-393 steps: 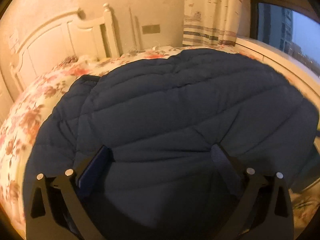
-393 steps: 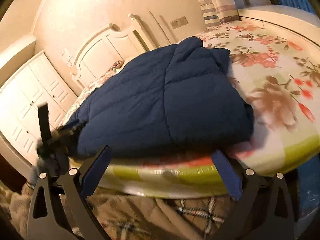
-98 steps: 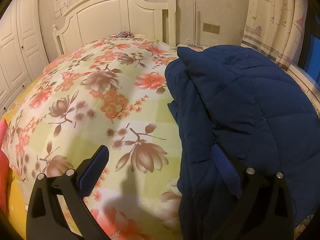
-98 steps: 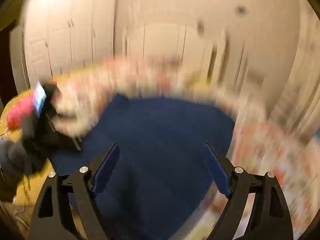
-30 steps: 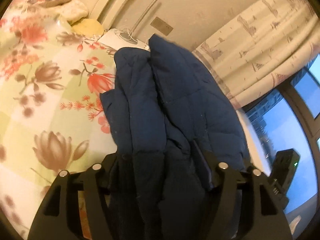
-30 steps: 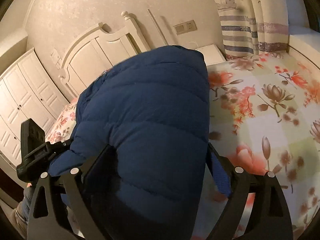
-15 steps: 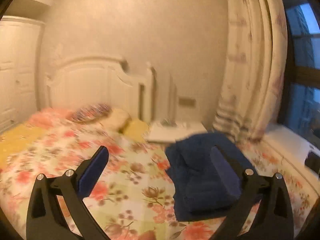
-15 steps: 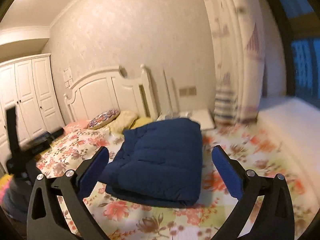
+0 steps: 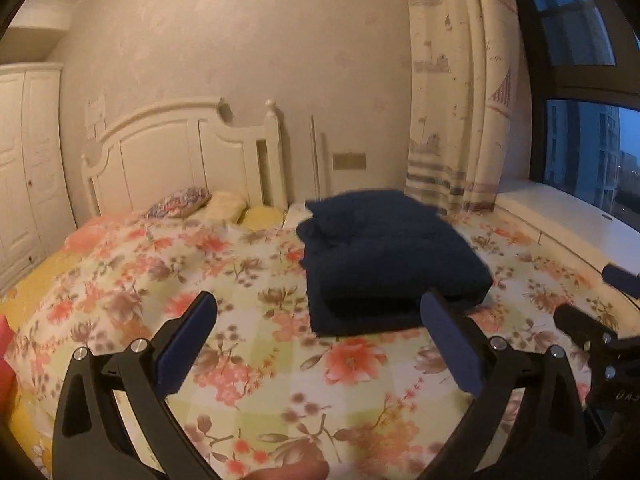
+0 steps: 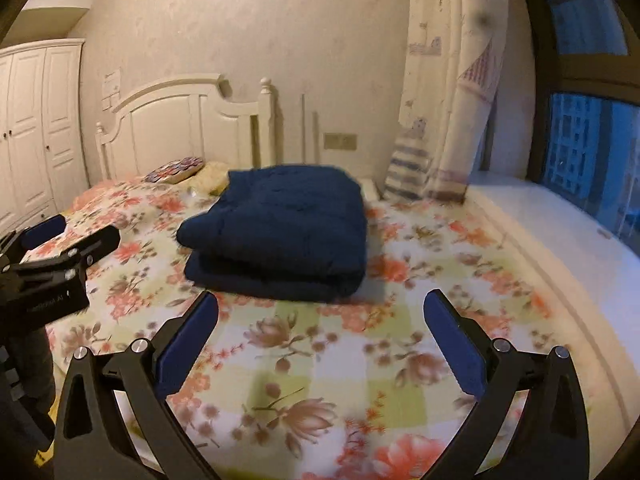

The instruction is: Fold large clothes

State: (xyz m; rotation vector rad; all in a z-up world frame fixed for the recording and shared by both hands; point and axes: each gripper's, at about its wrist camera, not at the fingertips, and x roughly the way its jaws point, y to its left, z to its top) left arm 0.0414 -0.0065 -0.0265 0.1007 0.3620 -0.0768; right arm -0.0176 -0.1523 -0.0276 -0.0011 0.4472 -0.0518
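A dark blue quilted coat (image 9: 384, 256) (image 10: 280, 228) lies folded into a thick rectangle on the flowered bedspread (image 9: 248, 300) (image 10: 328, 360), toward the head of the bed on the window side. My left gripper (image 9: 316, 344) hovers open over the bed, well short of the coat, nothing between its blue pads. My right gripper (image 10: 320, 342) is open too, back from the coat with bare bedspread between its fingers. Each gripper shows at the edge of the other's view: the right one (image 9: 600, 320), the left one (image 10: 60, 248).
A white headboard (image 9: 180, 160) and small pillows (image 9: 200, 204) stand at the bed's head. A white wardrobe (image 10: 36, 128) lines the left wall. A patterned curtain (image 9: 452, 100), a white window ledge (image 10: 560, 216) and a dark window (image 9: 588, 80) run along the right.
A second ago both grippers had the coat between their jaws, close up. Both have let go, opened wide, pulled back and risen; the coat now lies folded on the bed.
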